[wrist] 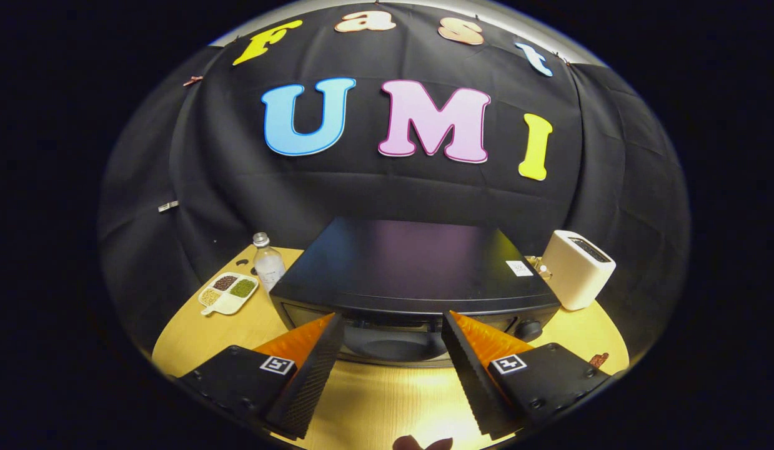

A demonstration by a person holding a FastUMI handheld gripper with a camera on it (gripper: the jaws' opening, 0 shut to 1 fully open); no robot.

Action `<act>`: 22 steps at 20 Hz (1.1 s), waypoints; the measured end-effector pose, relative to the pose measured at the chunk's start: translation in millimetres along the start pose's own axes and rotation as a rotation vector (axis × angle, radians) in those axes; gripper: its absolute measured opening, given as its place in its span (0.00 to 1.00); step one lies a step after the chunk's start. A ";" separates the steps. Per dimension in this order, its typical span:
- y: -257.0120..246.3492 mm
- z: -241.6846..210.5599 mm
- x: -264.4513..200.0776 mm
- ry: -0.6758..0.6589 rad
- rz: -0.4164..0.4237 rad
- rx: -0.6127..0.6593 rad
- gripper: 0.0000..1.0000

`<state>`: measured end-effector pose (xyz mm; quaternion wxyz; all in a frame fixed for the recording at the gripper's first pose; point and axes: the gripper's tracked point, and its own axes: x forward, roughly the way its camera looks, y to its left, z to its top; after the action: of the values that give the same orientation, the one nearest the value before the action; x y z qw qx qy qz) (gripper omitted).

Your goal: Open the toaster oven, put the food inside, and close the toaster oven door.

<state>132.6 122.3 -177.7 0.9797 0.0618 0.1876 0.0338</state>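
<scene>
Nearest, the gripper (390, 325) hangs above the pale wooden table (374, 406) with its jaws spread wide and nothing between them; the ribbed black fingers (312, 375) with orange backs frame a bare stretch of tabletop. Down at the table's near edge, below the fingers, lies a small dark brown piece (422, 443), cut off by the rim, so what it is cannot be told. Another small brownish item (598, 360) lies on the table just outside the right finger.

Just ahead of the fingertips stands the black toaster oven (411, 275), seen from above and in front. Its door is shut, the glass front (390, 340) showing between the two fingers, and a dark knob (529, 329) sits at its right front corner. A white sticker (519, 268) marks the right part of its top.

Beside the oven's left side stands a clear plastic bottle (268, 262) with a white cap, and left of that lies a white divided dish (228, 292) holding grains or seeds in separate compartments. Right of the oven, near the table's far edge, stands a cream slot toaster (577, 269).
</scene>
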 end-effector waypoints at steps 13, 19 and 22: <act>-3.6 -22.5 -2.8 0.054 -0.036 0.050 0.99; -0.2 -57.6 -35.1 0.085 -0.038 0.039 1.00; -0.1 -75.6 -45.3 0.121 -0.035 0.027 1.00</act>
<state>62.5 126.4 -230.9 0.9660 0.0698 0.2481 0.0176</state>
